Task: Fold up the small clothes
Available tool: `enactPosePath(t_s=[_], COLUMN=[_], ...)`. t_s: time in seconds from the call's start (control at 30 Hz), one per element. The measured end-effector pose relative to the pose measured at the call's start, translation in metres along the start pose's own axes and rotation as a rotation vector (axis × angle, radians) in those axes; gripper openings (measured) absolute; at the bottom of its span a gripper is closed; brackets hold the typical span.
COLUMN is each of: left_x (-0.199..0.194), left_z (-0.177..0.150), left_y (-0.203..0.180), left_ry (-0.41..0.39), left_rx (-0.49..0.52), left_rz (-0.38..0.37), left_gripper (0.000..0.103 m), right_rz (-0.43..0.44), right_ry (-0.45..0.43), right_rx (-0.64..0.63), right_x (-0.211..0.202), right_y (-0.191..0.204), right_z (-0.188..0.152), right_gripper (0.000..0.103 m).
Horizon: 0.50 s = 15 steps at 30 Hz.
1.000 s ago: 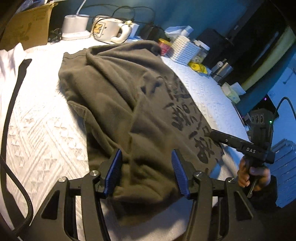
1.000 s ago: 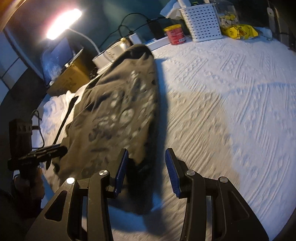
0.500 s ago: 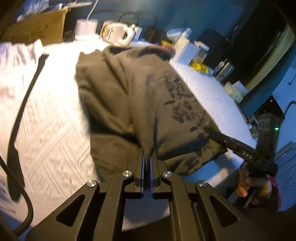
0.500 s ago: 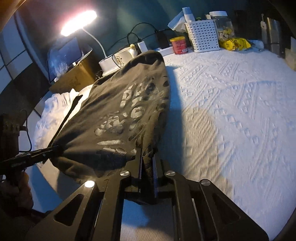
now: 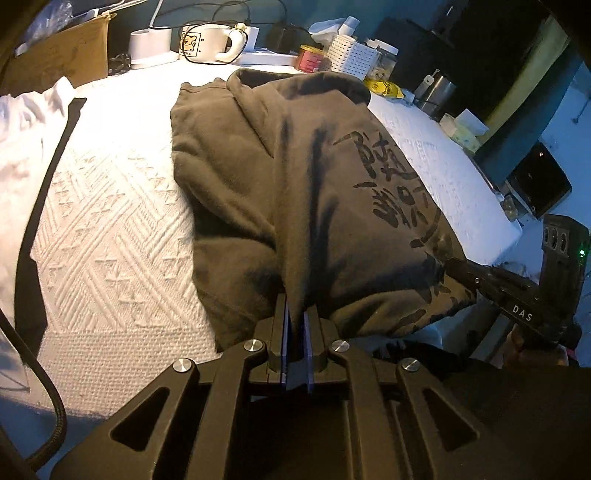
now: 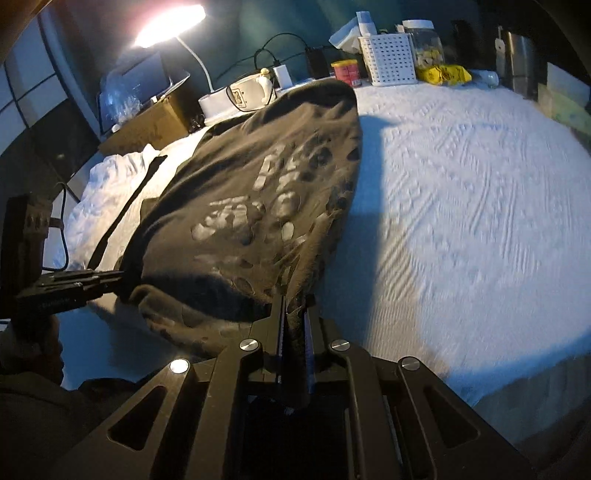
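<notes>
To the left of the left gripper's [image 5: 295, 325] closed jaws lies a rumpled white garment [image 5: 26, 122] with a black strap [image 5: 40, 206] across it, on the white textured bedspread [image 5: 110, 229]. Beyond it, at the far edge, stand a cardboard box [image 5: 55, 55], a white lamp base [image 5: 151, 48] and a white mug [image 5: 210, 44] with a small bear picture. Straight ahead of the jaws runs the olive-brown sweatshirt [image 5: 295, 177]; its long axis leads away from the jaws toward the far clutter, the collar end farthest off. The left gripper is clamped on a fold of its near hem. Black brush-style characters are printed on its right half; I cannot read them. Farther right of the jaws are a red tin [image 5: 310, 57], a white perforated basket [image 5: 351, 57], a yellow packet [image 5: 384, 88] and a steel canister [image 5: 437, 92].

The right gripper [image 6: 295, 314] is likewise pinched shut on the hem's other corner, and its body carries the letters "DAS". In its view the sweatshirt [image 6: 258, 206] stretches ahead and left of the jaws, open bedspread [image 6: 461, 206] lies to their right, and a lit lamp [image 6: 170, 24] glows far off to the left.
</notes>
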<state>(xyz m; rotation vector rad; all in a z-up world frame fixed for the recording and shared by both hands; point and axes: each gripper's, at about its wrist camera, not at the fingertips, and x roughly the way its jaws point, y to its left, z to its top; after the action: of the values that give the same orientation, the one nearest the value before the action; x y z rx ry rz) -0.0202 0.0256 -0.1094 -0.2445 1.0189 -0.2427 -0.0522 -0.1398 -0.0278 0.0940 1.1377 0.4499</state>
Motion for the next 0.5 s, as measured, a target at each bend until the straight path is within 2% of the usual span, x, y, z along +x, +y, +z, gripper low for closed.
enactPosePath(t_s=[0.17, 0.23, 0.27, 0.33, 0.37, 0.4, 0.5], left_x=[-0.007, -0.012, -0.016, -0.02, -0.023, -0.025, -0.032], left_z=[-0.005, -0.005, -0.004, 0.0, 0.003, 0.006, 0.016], left_y=[-0.008, -0.008, -0.007, -0.008, -0.009, -0.008, -0.007], left_ry=[0.013, 0.004, -0.005, -0.021, -0.037, -0.049, -0.076], left_rx=[0.051, 0.048, 0.045, 0.048, 0.052, 0.055, 0.06], left_rz=[0.039, 0.036, 0.025, 0.029, 0.039, 0.049, 0.075], left_gripper=[0.01, 0.013, 0.017, 0.036, 0.051, 0.056, 0.056], right_rz=[0.004, 0.011, 0.015, 0.014, 0.012, 0.008, 0.005], right_ry=[0.011, 0.017, 0.024, 0.033, 0.034, 0.033, 0.026], right_rx=[0.015, 0.016, 0.022, 0.022, 0.019, 0.016, 0.008], right_x=[0.001, 0.001, 0.0, -0.001, -0.002, -0.003, -0.007], right_y=[-0.001, -0.002, -0.003, -0.004, -0.004, -0.003, -0.004], right_z=[0.0, 0.001, 0.002, 0.003, 0.005, 0.006, 0.011], right_gripper=[0.013, 0.017, 0.017, 0.021, 0.022, 0.023, 0.023])
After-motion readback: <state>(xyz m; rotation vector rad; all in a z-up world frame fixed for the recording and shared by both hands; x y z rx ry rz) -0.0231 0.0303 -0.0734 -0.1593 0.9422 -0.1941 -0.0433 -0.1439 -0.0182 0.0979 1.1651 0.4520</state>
